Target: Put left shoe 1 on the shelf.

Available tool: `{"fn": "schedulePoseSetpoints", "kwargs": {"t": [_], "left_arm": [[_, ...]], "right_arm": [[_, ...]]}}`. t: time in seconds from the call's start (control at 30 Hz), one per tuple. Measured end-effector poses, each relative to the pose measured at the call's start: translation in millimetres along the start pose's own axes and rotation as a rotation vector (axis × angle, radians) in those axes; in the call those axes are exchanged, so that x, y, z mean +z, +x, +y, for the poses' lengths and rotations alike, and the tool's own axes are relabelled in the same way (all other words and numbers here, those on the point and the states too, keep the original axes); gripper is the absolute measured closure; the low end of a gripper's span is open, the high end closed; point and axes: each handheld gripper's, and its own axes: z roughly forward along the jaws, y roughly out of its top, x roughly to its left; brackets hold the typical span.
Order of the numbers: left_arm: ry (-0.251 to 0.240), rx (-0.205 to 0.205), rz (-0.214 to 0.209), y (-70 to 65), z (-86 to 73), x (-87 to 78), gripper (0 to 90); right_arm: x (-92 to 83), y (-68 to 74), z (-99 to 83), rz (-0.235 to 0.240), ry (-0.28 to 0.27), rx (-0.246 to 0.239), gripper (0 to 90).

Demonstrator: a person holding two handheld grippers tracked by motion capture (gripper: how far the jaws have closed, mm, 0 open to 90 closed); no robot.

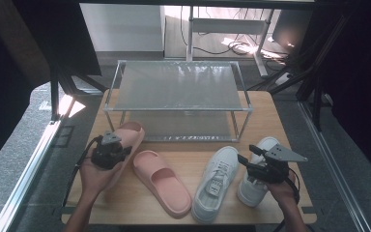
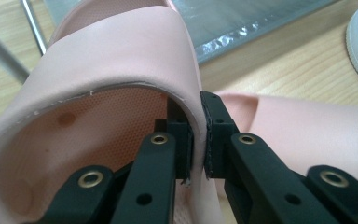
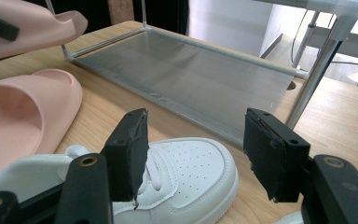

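My left gripper (image 2: 196,135) is shut on the upper band of a pink slipper (image 2: 112,56), one jaw inside the band and one outside. In the high view the left gripper (image 1: 117,146) holds that slipper (image 1: 129,135) tilted, lifted at the table's left, its toe near the rack. The second pink slipper (image 1: 162,181) lies flat on the table beside it. Two white sneakers stand at the right: one (image 1: 217,183) in the open, the other (image 1: 253,191) partly under my right gripper (image 1: 249,153). The right gripper (image 3: 196,149) is open above a white sneaker (image 3: 191,163), nothing between its jaws.
A two-tier metal shoe rack (image 1: 178,87) stands at the back of the wooden table (image 1: 270,121), both mesh shelves bare; its lower shelf (image 3: 182,74) lies just past the sneakers. Floor and cables lie behind the table.
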Motion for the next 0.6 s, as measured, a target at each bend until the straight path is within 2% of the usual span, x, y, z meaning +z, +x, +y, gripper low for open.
{"fn": "schedulePoseSetpoints", "kwargs": {"t": [0.33, 0.6], "left_arm": [[0.006, 0.016, -0.025, -0.1, 26.1, 25.8, 84.0], [0.019, 0.027, -0.027, -1.7, 39.0, 49.0, 83.9]], "right_arm": [[1.3, -0.2, -0.5, 0.001, 0.005, 0.001, 41.5], [1.7, -1.7, -1.4, 0.0, 0.005, 0.007, 41.5]]}}
